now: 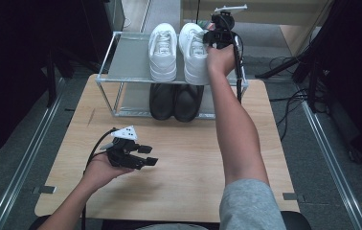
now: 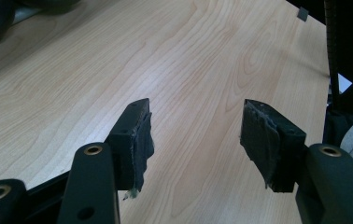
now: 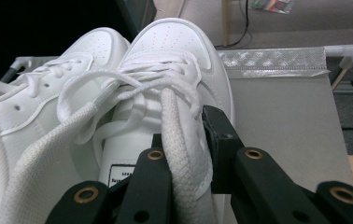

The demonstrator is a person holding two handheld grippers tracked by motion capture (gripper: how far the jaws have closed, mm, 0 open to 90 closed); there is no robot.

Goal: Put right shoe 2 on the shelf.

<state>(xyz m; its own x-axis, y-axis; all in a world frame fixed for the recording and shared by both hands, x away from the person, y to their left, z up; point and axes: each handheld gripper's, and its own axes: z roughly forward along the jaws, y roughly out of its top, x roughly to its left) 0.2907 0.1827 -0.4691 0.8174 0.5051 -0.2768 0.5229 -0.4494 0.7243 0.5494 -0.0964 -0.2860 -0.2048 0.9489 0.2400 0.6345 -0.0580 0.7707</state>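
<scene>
Right white shoe [image 1: 194,53] on rack [image 1: 126,62] — collar pinched by right gripper [image 3: 184,140], toe pointed away — left gripper [image 2: 195,133] held agape, well apart.

a lab: dark curtains [image 1: 21,57], floor rails [image 1: 23,167], loose cables [image 1: 289,103].

The white shoe's [image 3: 165,93] tongue label [image 3: 121,175] is too small to read.

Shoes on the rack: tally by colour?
White sneakers: 2, left one and right one, on the rack's top shelf
Black shoes: 2, left one and right one, on the lower level
Total: 4
</scene>
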